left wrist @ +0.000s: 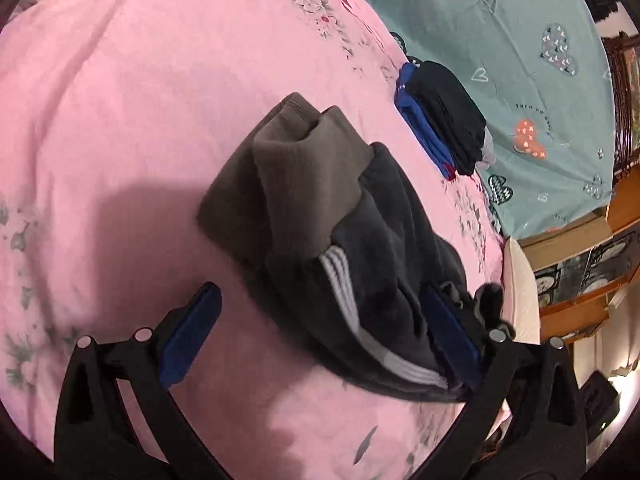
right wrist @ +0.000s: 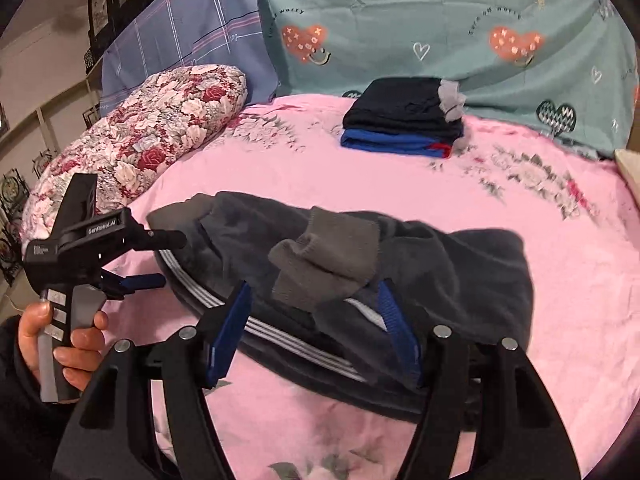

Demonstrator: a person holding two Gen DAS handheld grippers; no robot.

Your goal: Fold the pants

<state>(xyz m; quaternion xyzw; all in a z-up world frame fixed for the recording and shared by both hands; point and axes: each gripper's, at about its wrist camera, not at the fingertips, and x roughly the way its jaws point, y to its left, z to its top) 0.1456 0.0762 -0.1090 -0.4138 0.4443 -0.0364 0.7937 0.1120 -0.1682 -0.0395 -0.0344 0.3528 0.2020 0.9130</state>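
Dark grey pants [right wrist: 460, 264] with white side stripes lie bunched and partly folded on the pink bedsheet [right wrist: 520, 200], their lighter grey cuffs [right wrist: 332, 256] turned over on top. My right gripper [right wrist: 313, 286] stands open over them, a blue pad on each side of the cuffs, the right pad sunk into the fabric. In the left wrist view the same pants [left wrist: 380, 248] and cuffs [left wrist: 304, 168] fill the middle. My left gripper [left wrist: 320, 292] is wide open, its right pad against the striped edge and its left pad over bare sheet. A hand holds the left gripper [right wrist: 170, 259] at the pants' left end.
A stack of folded clothes [right wrist: 400, 120], black over blue, sits at the back of the bed, also seen as the folded stack [left wrist: 444, 120]. A floral pillow [right wrist: 152, 136] lies at the left, a teal heart-print quilt [right wrist: 400, 20] behind. Wooden furniture [left wrist: 580, 240] stands past the bed edge.
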